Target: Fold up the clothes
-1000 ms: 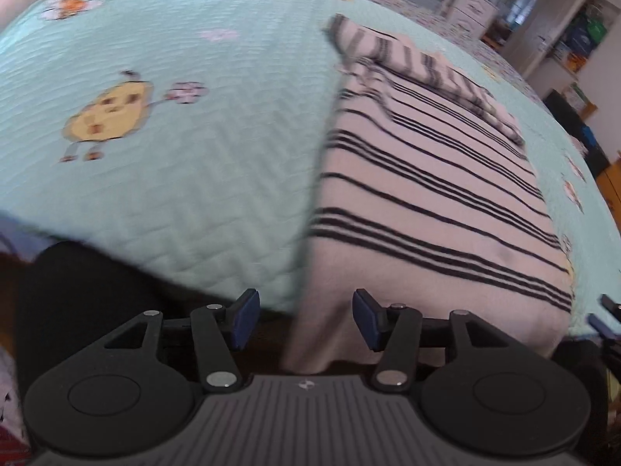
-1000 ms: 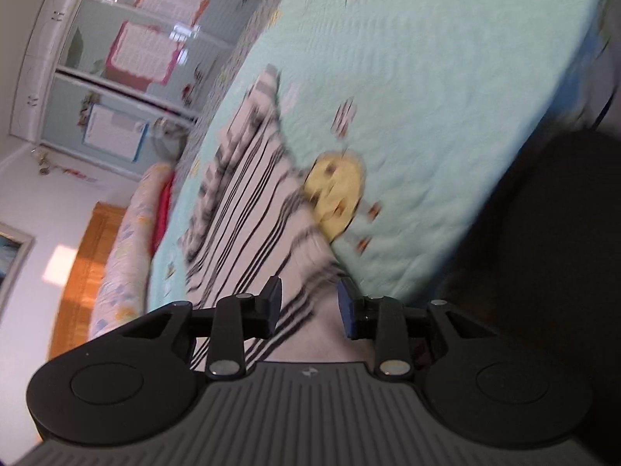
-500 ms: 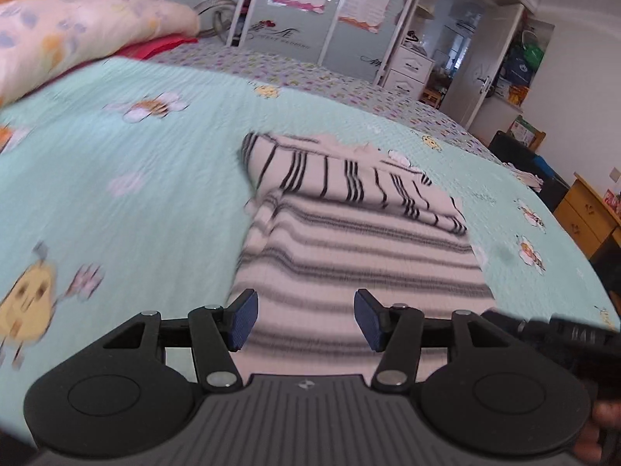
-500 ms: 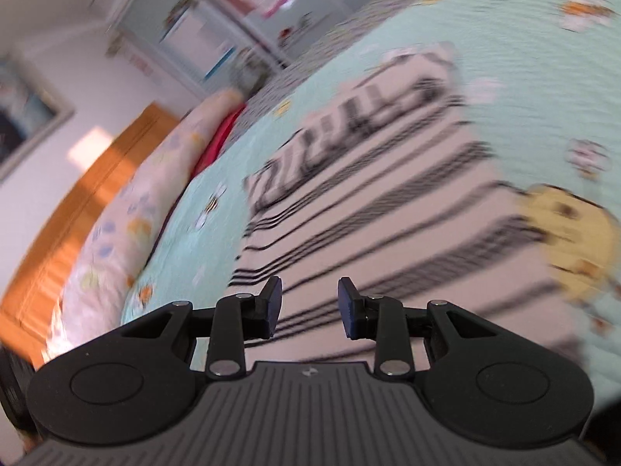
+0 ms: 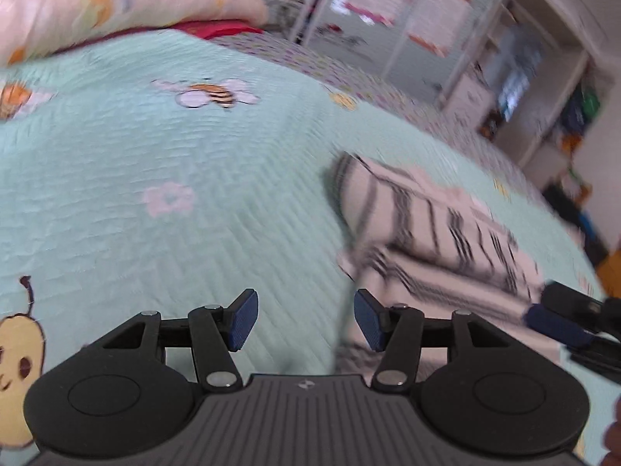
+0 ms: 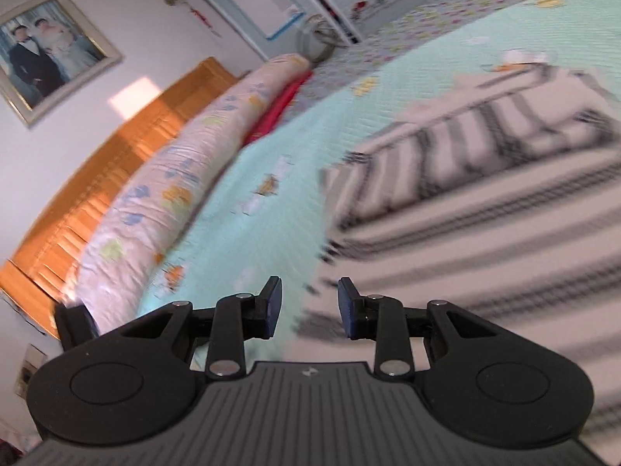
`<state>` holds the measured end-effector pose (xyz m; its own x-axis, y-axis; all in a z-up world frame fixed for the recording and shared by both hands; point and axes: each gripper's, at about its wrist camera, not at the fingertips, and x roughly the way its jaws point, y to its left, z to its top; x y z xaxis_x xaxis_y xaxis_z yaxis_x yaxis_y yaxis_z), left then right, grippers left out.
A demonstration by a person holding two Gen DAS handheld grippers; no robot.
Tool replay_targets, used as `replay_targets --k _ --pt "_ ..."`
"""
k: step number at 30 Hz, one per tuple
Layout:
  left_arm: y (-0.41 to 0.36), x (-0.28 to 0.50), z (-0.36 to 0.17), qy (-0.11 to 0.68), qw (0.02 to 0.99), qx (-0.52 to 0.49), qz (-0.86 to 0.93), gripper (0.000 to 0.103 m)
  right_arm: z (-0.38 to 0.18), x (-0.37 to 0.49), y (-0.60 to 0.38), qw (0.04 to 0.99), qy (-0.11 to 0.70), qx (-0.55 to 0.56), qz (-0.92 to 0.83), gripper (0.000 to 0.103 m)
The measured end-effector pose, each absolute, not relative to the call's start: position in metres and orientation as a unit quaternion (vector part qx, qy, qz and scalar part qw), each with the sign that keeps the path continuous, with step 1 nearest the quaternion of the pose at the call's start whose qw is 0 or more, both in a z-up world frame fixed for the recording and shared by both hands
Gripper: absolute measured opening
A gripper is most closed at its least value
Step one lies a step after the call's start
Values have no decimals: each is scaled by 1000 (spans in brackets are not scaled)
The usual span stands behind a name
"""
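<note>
A pink garment with black stripes [image 5: 438,240] lies flat on the mint green bedspread [image 5: 155,178], its far end folded over into a thick band [image 6: 485,139]. My left gripper [image 5: 302,320] hovers open over the garment's left edge, nothing between its blue pads. The right gripper [image 6: 308,305] is open too, empty, over the near left part of the striped garment [image 6: 485,240]. The right gripper's fingers [image 5: 559,324] show at the right edge of the left wrist view, above the cloth. Both views are motion-blurred.
A long floral pillow roll [image 6: 163,198] and a red cloth [image 6: 279,108] lie by the orange wooden headboard [image 6: 93,182]. Wardrobe doors with posters [image 5: 388,11] and shelves [image 5: 516,77] stand beyond the bed. A framed photo [image 6: 46,54] hangs on the wall.
Both grippers have swung from the bed's near edge up over the bedspread toward the garment's far folded end. The left view has slid leftward off the cloth. Both stayed open and empty.
</note>
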<state>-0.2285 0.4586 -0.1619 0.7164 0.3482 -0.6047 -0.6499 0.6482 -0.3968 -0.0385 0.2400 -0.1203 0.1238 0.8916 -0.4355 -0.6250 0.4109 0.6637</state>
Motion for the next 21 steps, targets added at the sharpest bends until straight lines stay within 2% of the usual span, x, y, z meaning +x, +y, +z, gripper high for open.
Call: replay_targets --k 5,8,12,14,17,20,21 --pt "479 -239 -198 203 868 -360 276 58 -166 -10 314 712 463 216 481 35" --pt "481 -240 -196 189 874 -366 258 63 -200 3 335 705 489 258 444 35" --pt "477 -235 -196 192 884 -352 240 64 -224 18 348 687 486 340 421 36" --pt "473 -232 -194 197 896 -329 224 64 -227 21 357 696 481 338 412 36" --pt "469 -231 -195 200 909 -319 178 64 -233 19 374 663 495 341 448 36" --pt "462 -234 -193 194 921 -305 145 64 -232 17 391 632 511 317 489 48" --pt "460 -235 -193 192 923 -302 141 64 -231 18 391 635 510 317 485 44"
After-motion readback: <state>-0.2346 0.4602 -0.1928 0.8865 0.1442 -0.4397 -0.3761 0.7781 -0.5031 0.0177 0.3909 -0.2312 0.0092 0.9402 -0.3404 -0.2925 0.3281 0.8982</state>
